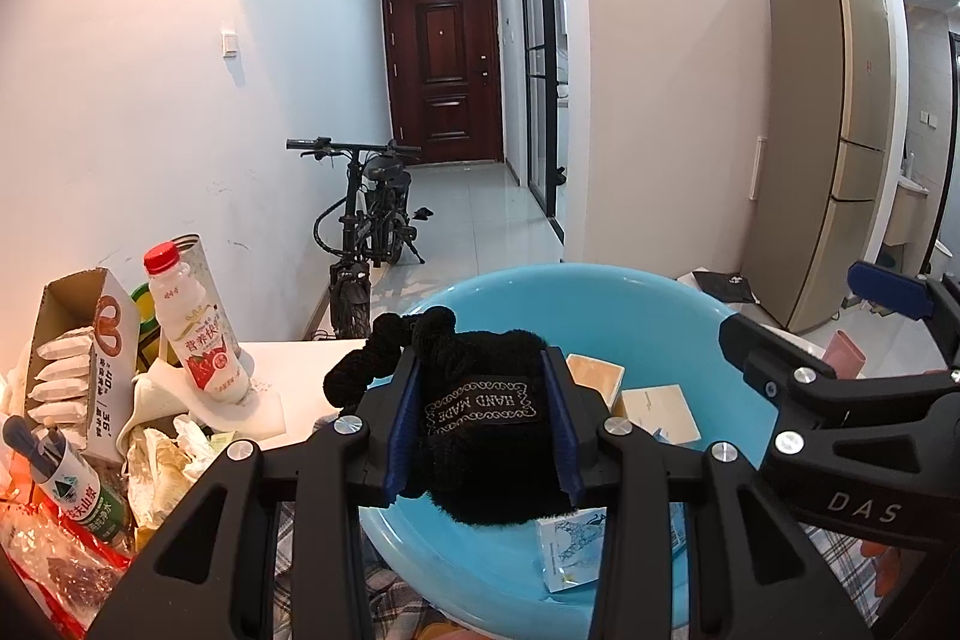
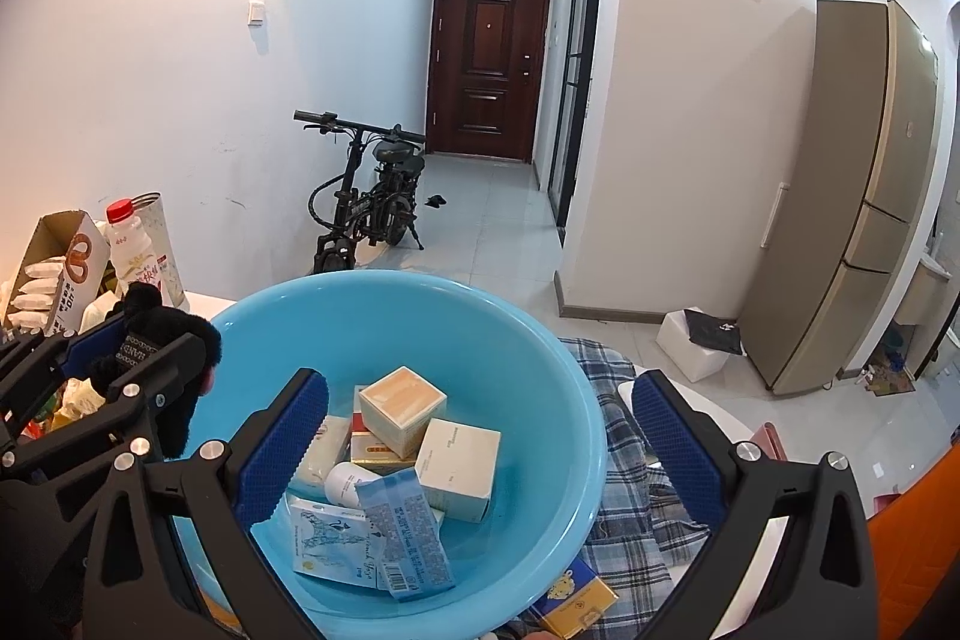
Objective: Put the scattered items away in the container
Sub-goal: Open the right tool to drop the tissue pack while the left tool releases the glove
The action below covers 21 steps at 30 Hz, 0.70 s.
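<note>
Left gripper (image 1: 483, 418): jaws clamped narrow on a black knitted item (image 1: 480, 400) with a sewn "HAND MADE" label. The item is held between the blue pads, above the near-left rim of the light blue basin (image 1: 630, 304); a fuzzy loop of it hangs out to the left of the jaws. In the right wrist view the same black knitted item (image 2: 156, 328) is seen at the basin's left edge, not yet inside.

Right gripper (image 2: 480, 454): jaws spread wide, nothing between them, held over the basin (image 2: 540, 376). One pad is seen over the basin's inner left side, the other beyond its right rim, over a plaid cloth (image 2: 636, 514).

Basin contents: several small boxes (image 2: 432, 436), a blue-and-white packet (image 2: 402, 538), a flat white-and-blue carton (image 2: 336, 544) and a small white bottle (image 2: 348, 478), all piled at the bottom.

Desk (image 1: 300, 358), left of the basin: a red-capped milk drink bottle (image 1: 198, 334), an open cardboard box of white sachets (image 1: 72, 358), a green-labelled water bottle (image 1: 78, 496), crumpled wrappers. A yellow-and-blue box (image 2: 576, 604) lies on the plaid cloth just beside the basin's near right rim.

Background: a folding bike (image 2: 366, 196) against the wall, a dark red door (image 2: 486, 64), a tall fridge (image 2: 858, 196).
</note>
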### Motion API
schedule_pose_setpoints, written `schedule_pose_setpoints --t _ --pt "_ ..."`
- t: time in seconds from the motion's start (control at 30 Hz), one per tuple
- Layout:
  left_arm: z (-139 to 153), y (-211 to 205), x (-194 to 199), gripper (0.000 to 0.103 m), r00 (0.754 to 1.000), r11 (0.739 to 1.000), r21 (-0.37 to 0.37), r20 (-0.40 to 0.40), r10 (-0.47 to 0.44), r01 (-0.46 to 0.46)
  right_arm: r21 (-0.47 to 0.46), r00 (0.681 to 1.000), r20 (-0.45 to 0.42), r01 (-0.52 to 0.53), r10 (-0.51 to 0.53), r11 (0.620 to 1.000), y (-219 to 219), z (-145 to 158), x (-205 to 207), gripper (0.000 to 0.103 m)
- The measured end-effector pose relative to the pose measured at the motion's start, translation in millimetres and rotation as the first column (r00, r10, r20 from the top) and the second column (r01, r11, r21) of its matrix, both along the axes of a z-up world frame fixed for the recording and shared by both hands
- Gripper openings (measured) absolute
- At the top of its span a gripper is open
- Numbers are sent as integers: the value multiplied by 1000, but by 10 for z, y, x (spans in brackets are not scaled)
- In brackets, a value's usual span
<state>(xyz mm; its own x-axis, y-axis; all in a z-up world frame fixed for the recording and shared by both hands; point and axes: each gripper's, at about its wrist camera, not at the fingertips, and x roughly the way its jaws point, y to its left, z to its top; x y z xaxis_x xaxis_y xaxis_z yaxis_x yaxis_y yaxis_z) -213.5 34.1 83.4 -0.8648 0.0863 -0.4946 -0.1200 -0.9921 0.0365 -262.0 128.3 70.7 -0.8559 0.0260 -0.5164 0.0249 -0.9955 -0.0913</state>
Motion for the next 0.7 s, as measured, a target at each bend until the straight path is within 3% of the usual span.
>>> schedule_pose_setpoints --t 0.6,0.7 --pt "18 17 25 37 1000 1000 -6 -16 -5 4 9 1000 -7 8 -8 1000 50 -19 3 103" --pt "16 7 3 46 1000 1000 -12 -4 4 -4 12 1000 -8 13 -13 1000 48 -20 5 103"
